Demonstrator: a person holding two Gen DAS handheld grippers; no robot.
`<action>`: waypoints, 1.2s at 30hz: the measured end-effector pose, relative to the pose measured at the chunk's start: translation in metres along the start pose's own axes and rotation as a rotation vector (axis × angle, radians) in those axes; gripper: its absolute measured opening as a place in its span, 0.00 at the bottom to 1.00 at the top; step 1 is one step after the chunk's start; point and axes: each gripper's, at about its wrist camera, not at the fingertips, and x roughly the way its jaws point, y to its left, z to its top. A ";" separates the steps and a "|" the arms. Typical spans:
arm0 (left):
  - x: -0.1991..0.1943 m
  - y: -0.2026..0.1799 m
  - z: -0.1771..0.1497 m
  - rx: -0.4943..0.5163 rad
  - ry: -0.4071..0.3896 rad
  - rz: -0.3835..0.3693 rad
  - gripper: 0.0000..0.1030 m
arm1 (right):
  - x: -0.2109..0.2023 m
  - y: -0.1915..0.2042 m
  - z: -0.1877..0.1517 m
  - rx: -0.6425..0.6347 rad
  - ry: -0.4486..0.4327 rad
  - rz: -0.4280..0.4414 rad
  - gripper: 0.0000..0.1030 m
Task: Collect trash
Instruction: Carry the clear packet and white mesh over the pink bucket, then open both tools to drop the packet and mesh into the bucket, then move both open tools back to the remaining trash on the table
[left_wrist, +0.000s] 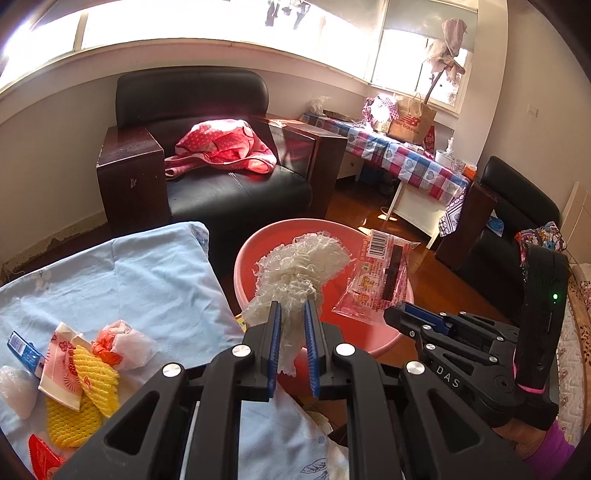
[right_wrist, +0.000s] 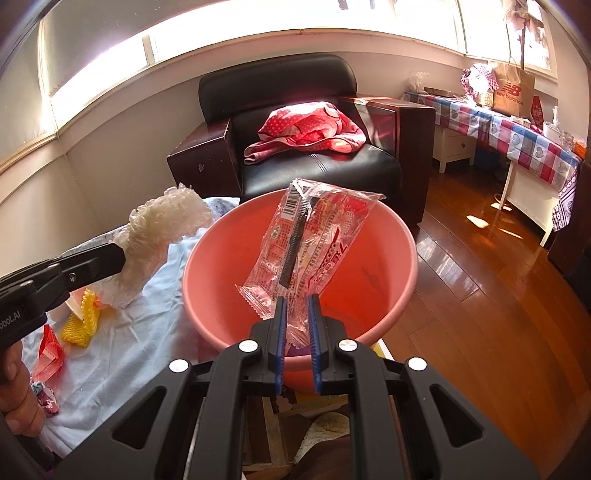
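Landmark: the pink basin (right_wrist: 373, 236), standing beside a surface draped in a pale blue cloth (left_wrist: 140, 280). Nearest, the left gripper (left_wrist: 293, 314) is clamped on a crumpled white foam net (left_wrist: 299, 266), its blue pads (left_wrist: 275, 332) pressing the net's lower end; the net's bulk hangs over the basin's near rim in the left wrist view, and just left of the rim in the right wrist view. The right gripper (right_wrist: 297, 306) pinches the bottom edge of a clear red-printed snack wrapper (right_wrist: 314, 236), jaws nearly together; the wrapper stands tilted above the basin's interior. On the cloth, left of the basin, loose trash lies together: yellow foam netting (left_wrist: 88, 384), a pink-and-white printed wrapper (left_wrist: 61, 365), an orange-and-white plastic bag (left_wrist: 118, 343), a blue packet (left_wrist: 24, 350), a red wrapper (left_wrist: 42, 458). Beyond the basin, a black leather armchair (right_wrist: 321, 162) carries a red dotted blanket (right_wrist: 310, 129); farther right of the basin, a table with a chequered cloth (right_wrist: 517, 136) bears a brown paper bag (right_wrist: 511, 88).
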 end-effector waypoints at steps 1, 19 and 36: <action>0.005 -0.001 0.001 -0.004 0.010 0.000 0.12 | 0.001 -0.002 -0.001 0.006 0.003 -0.001 0.12; 0.050 -0.004 -0.001 -0.022 0.058 -0.005 0.23 | 0.020 -0.010 -0.001 0.040 0.047 -0.017 0.12; -0.001 0.007 0.003 -0.061 -0.036 -0.015 0.39 | -0.001 0.009 0.002 0.001 0.005 0.012 0.26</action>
